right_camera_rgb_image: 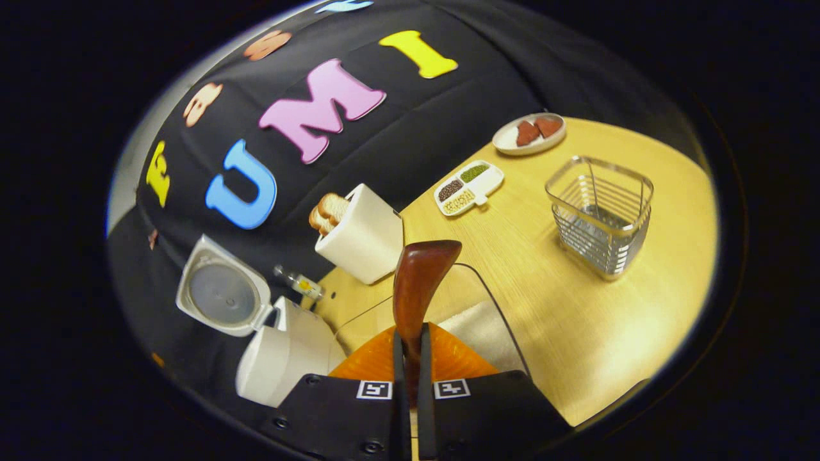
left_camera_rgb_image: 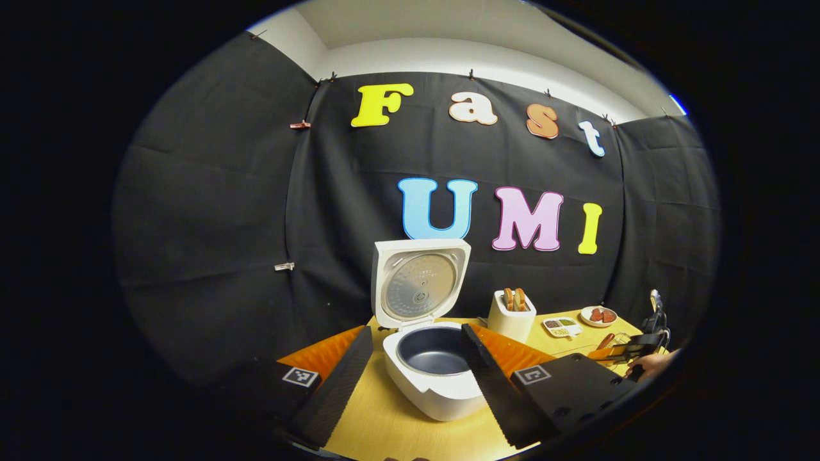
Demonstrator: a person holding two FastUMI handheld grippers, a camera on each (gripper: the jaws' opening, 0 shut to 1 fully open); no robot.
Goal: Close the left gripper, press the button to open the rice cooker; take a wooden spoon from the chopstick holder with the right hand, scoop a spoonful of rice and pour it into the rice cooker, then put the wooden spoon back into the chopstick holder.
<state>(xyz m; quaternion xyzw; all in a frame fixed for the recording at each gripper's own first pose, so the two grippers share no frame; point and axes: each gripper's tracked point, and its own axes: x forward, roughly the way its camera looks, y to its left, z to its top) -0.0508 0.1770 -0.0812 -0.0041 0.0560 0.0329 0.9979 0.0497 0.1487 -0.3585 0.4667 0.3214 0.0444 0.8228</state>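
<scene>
The white rice cooker [left_camera_rgb_image: 430, 384] stands with its lid [left_camera_rgb_image: 419, 282] raised and its dark inner pot [left_camera_rgb_image: 435, 351] empty. My left gripper [left_camera_rgb_image: 416, 333] is open, one finger on each side of the cooker. In the right gripper view my right gripper [right_camera_rgb_image: 410, 349] is shut on the handle of a dark wooden spoon [right_camera_rgb_image: 419, 275], whose bowl points away from me. The spoon hangs above a clear container of white rice [right_camera_rgb_image: 480, 330]. The wire chopstick holder [right_camera_rgb_image: 599, 214] stands empty to the right. Low on the left lies the cooker [right_camera_rgb_image: 282, 352]. A hand holds the right gripper [left_camera_rgb_image: 631, 350] far right.
On the wooden table [right_camera_rgb_image: 576, 320] a white toaster [right_camera_rgb_image: 362, 234] with bread slices stands behind the rice container. A divided dish of grains [right_camera_rgb_image: 467, 187] and a plate with red pieces [right_camera_rgb_image: 528, 133] sit near the back wall. A small bottle [right_camera_rgb_image: 298, 282] lies beside the cooker.
</scene>
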